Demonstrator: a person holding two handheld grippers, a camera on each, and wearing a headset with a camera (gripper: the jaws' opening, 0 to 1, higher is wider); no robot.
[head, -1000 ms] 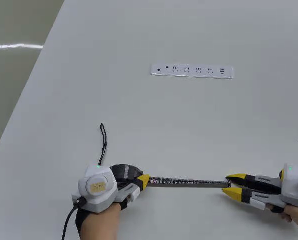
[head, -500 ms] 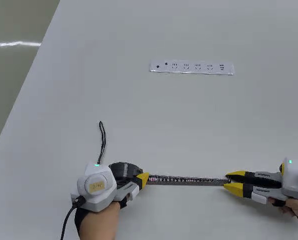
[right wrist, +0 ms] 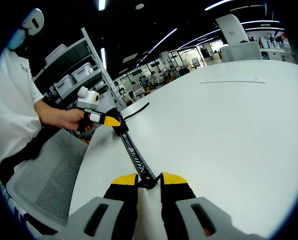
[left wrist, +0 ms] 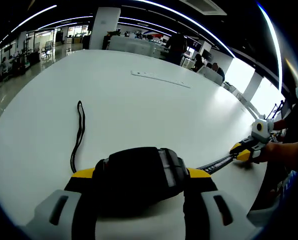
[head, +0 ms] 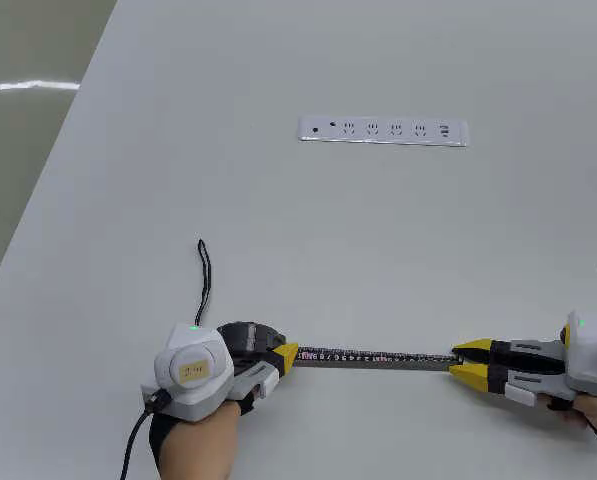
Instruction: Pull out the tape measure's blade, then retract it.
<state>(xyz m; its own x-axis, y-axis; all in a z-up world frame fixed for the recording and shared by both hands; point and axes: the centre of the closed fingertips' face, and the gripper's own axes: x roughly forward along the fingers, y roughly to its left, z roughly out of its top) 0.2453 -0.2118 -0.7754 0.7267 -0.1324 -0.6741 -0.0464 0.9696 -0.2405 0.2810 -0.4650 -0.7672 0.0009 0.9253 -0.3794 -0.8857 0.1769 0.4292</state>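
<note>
A black tape measure case (head: 246,343) lies near the table's front edge, and my left gripper (head: 284,358) is shut on it; the case (left wrist: 139,174) sits between the yellow-tipped jaws. Its dark blade (head: 378,357) runs flat to the right across the table. My right gripper (head: 458,359) is shut on the blade's end hook (right wrist: 148,182). From there the blade (right wrist: 134,151) stretches away to the case (right wrist: 121,128) in the left gripper (right wrist: 109,121). A black wrist strap (head: 205,280) trails from the case toward the far side.
A white power strip (head: 383,131) lies flat farther back on the white table (head: 308,220). The table's left edge (head: 48,170) drops to a grey floor. A person's hand holds each gripper at the near edge.
The blade's visible length between the grippers has stayed about the same; the right gripper has edged slightly right. The head camera has shifted a little, so the power strip sits higher.
</note>
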